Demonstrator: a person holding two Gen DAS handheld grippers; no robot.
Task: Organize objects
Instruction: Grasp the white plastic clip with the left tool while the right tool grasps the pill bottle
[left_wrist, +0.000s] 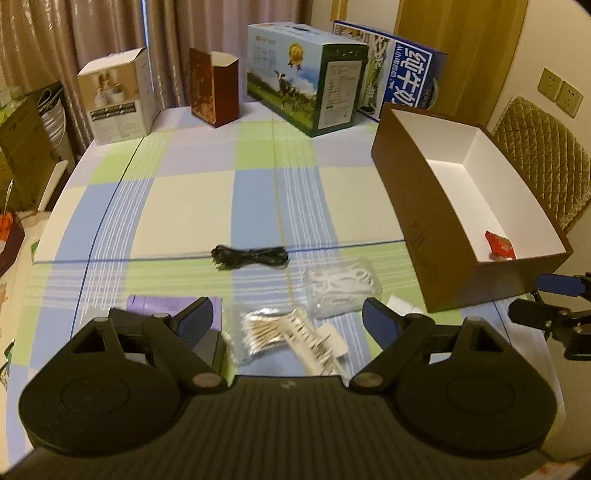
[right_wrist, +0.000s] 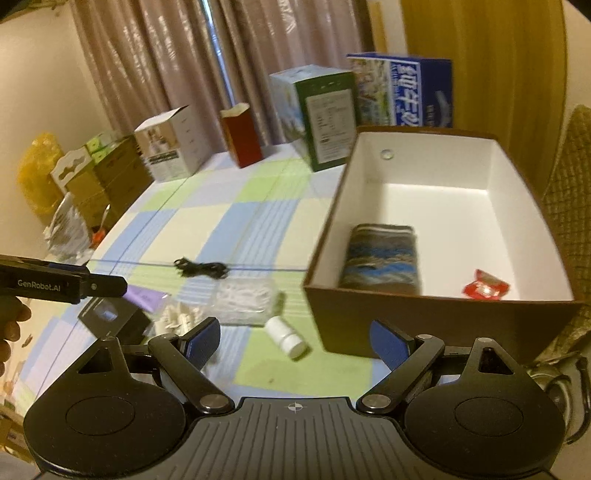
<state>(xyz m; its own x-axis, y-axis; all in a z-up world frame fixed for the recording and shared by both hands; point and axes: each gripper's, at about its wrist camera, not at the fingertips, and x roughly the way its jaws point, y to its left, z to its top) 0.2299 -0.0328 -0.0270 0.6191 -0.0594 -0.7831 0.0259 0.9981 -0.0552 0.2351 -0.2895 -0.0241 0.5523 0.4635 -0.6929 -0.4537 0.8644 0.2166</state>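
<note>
Table under a blue, green and cream checked cloth (left_wrist: 192, 199), cartons along the far edge by the curtains; my left gripper (left_wrist: 288, 317) has its jaws apart, nothing between them; just past it a clear bag of cotton swabs (left_wrist: 258, 332) and a white ridged plastic piece (left_wrist: 314, 339); left of those a flat lilac packet (left_wrist: 155, 304); further out a clear bag of white floss picks (left_wrist: 340, 288) and a coiled black cable (left_wrist: 251, 256); my right gripper (right_wrist: 291, 336) is spread wide too, holding nothing; a small white plastic bottle (right_wrist: 288, 338) lies on its side just ahead of it; beyond stands the open brown cardboard box with white lining (right_wrist: 436, 317); inside it a blue and grey patterned pouch (right_wrist: 382, 258) and a red wrapped sweet (right_wrist: 485, 286), apart from each other.
</note>
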